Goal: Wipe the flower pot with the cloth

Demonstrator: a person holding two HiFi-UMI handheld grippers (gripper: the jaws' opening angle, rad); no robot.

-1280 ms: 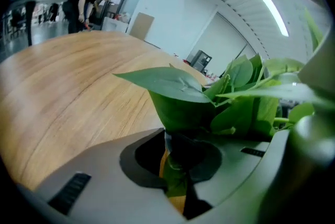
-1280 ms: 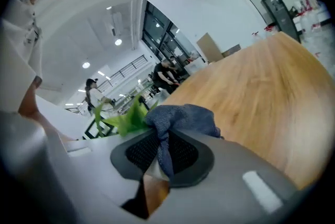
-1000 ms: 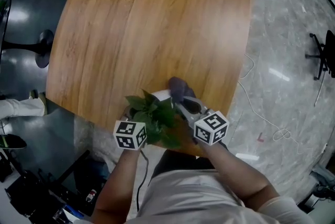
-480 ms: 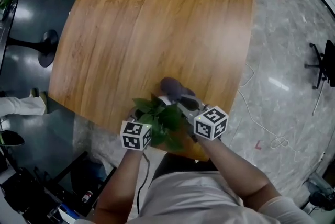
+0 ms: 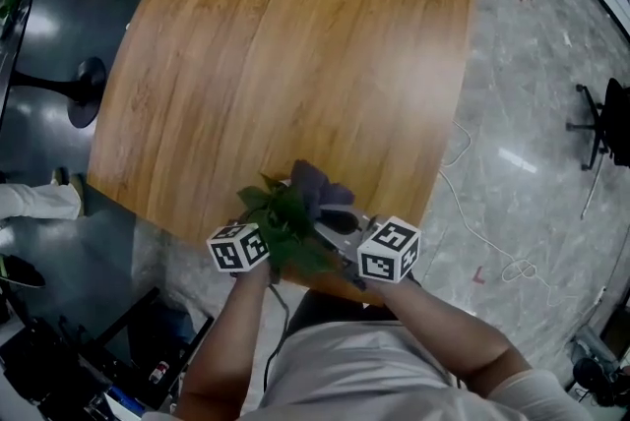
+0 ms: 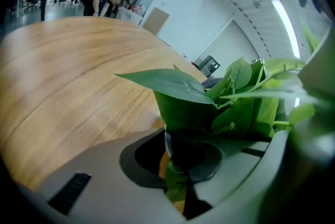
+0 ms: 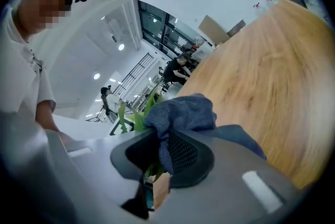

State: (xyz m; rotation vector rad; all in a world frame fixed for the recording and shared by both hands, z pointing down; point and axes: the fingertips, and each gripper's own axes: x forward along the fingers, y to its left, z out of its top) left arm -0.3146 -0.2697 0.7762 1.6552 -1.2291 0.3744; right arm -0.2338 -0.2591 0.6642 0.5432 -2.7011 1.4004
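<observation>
Since a second ago the cloth [image 5: 313,185] has swung in from the far-right side of the flower pot [image 6: 175,142] to lie against its leaves [image 5: 283,220], above the rim. From here the likeliest slip is a wipe that only brushes foliage, since the cloth rides higher than the pot's wall. A harder push risks tipping the pot or sliding it off the table [image 5: 276,65], whose near edge lies just on the person's side of the pot. The left gripper [image 6: 172,165] is clamped on what looks like the pot's rim, with a leaf caught in the pinch that may tear. The right gripper [image 7: 157,160] pinches one fold of the cloth, the rest bunched beyond its fingertips toward the pot.
</observation>
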